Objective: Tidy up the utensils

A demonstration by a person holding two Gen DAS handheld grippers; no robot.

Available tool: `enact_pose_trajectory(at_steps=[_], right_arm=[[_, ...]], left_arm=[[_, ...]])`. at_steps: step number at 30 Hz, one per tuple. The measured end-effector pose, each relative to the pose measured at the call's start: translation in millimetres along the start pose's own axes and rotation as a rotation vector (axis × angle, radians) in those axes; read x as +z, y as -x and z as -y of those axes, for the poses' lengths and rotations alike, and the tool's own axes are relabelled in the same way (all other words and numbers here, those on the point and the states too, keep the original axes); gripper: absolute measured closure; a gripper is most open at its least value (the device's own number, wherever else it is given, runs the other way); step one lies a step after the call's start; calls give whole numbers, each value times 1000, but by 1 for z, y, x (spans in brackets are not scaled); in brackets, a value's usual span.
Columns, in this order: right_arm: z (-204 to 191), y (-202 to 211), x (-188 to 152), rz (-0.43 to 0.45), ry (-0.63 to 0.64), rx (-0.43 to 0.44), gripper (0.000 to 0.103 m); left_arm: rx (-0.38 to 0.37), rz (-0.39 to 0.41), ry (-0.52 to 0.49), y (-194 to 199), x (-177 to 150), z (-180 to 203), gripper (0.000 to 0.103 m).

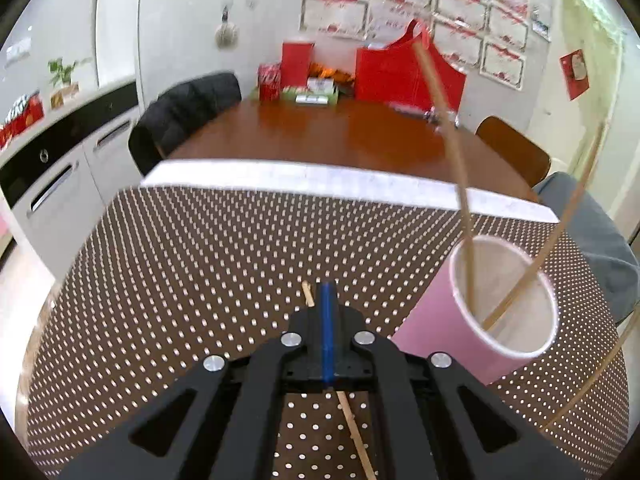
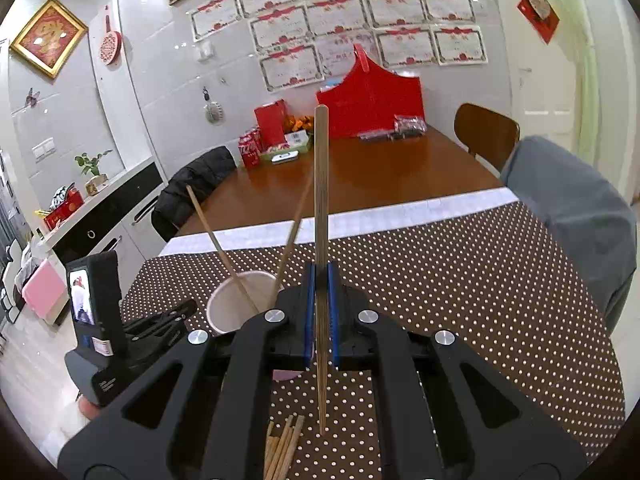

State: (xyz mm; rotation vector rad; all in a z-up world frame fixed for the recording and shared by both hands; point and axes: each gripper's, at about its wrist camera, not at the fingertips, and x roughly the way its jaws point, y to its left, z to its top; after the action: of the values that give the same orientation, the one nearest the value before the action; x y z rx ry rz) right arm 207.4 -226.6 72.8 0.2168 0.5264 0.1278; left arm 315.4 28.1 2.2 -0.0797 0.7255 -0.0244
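Observation:
A pink paper cup [image 1: 500, 304] stands on the dotted cloth with two wooden chopsticks [image 1: 460, 168] leaning in it; it also shows in the right wrist view [image 2: 236, 304]. My left gripper [image 1: 327, 320] is shut, with a chopstick [image 1: 356, 436] lying on the cloth under it; I cannot tell if it is gripped. My right gripper [image 2: 320, 312] is shut on an upright chopstick [image 2: 321, 184], just right of the cup. Several loose chopsticks [image 2: 282, 448] lie on the cloth below the right gripper.
The brown dotted tablecloth [image 1: 200, 260] covers the near table; bare wood table [image 1: 320, 132] lies beyond. Red bags and boxes [image 1: 400, 72] stand at the far end. Chairs [image 1: 188, 108] flank the table. The left gripper's handle with a screen [image 2: 96, 312] is left of the cup.

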Motion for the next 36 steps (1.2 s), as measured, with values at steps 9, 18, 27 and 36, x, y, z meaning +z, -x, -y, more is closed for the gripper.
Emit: enact_pose_trajectory(at_steps=[9,18,27,36], right_arm=[[-7,6,-4,-3,18,26,96],[-2,-3,-6,-26,14,27,97],[-2,-6,-5,-32,11,17,97],[-6,-4,-7,-40,25,38,96]], left_arm=[[27,-167,-4,-44,-2,-4,57],[50,-231,-2,-84,-9,-4,97],[46,-193,17,-59,-9,-16,102],[-23,-281,62,-63,-12,-22,64]])
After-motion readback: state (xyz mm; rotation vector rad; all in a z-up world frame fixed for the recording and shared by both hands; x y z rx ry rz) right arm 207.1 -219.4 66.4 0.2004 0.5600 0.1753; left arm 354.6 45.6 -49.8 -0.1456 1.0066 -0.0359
